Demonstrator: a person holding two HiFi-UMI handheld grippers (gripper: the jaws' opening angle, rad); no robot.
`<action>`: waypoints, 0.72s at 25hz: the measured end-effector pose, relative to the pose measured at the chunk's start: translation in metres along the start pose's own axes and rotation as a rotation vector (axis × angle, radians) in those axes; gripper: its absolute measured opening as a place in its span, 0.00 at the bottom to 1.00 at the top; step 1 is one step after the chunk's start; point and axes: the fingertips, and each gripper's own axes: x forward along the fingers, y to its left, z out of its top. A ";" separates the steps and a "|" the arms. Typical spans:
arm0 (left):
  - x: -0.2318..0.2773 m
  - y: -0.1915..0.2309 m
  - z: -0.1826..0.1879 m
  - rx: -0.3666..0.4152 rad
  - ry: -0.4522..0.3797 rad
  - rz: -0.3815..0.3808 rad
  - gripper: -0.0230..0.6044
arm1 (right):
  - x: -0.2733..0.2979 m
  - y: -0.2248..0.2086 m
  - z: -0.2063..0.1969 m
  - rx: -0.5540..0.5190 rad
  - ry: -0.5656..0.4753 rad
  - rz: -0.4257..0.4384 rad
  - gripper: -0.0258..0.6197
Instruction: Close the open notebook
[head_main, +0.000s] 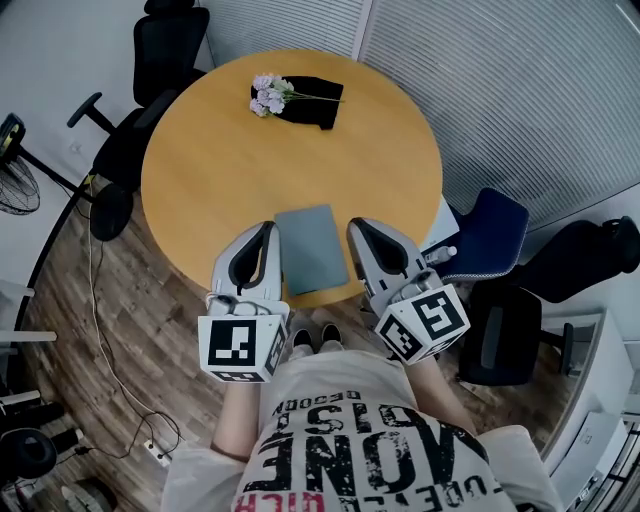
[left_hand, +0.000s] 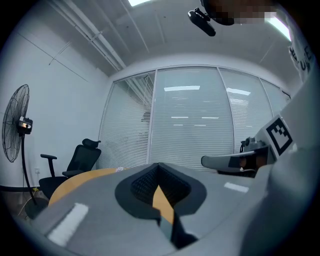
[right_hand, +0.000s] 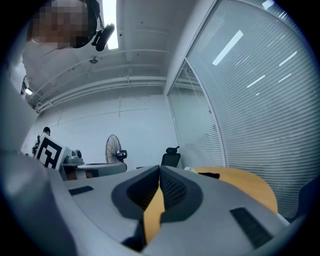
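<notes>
The notebook (head_main: 312, 246) lies flat on the round wooden surface (head_main: 210, 170), close to its near edge. It shows one plain grey cover, so it looks closed, and it is turned slightly askew to the edge.

The left gripper (head_main: 268, 228) is just left of the notebook and the right gripper (head_main: 356, 226) just right of it, both pointing away from the person towards the far side. From the head view I cannot tell whether either one touches the notebook.

In the left gripper view the jaws of the left gripper (left_hand: 159, 166) meet at the tips with nothing between them; only a sliver of the wooden top shows through the gap lower down. The right gripper view shows the same for the right gripper (right_hand: 160, 169): jaws together and empty.

On the far side of the surface a small bunch of pale flowers (head_main: 268, 95) rests on a black cloth (head_main: 318, 101). A black office chair (head_main: 165, 50) stands at the far left, a blue chair (head_main: 497, 228) on the right, and a standing fan (left_hand: 15, 122) on the left by the wall.
</notes>
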 end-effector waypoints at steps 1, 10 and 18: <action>-0.002 -0.001 0.001 -0.001 -0.001 0.000 0.05 | -0.001 0.001 0.002 -0.003 0.001 0.004 0.06; -0.009 -0.008 0.004 -0.038 -0.021 0.005 0.05 | -0.014 0.001 0.008 -0.024 0.030 -0.018 0.06; -0.008 -0.016 -0.008 -0.048 0.001 -0.008 0.05 | -0.022 -0.004 -0.001 -0.005 0.043 -0.032 0.06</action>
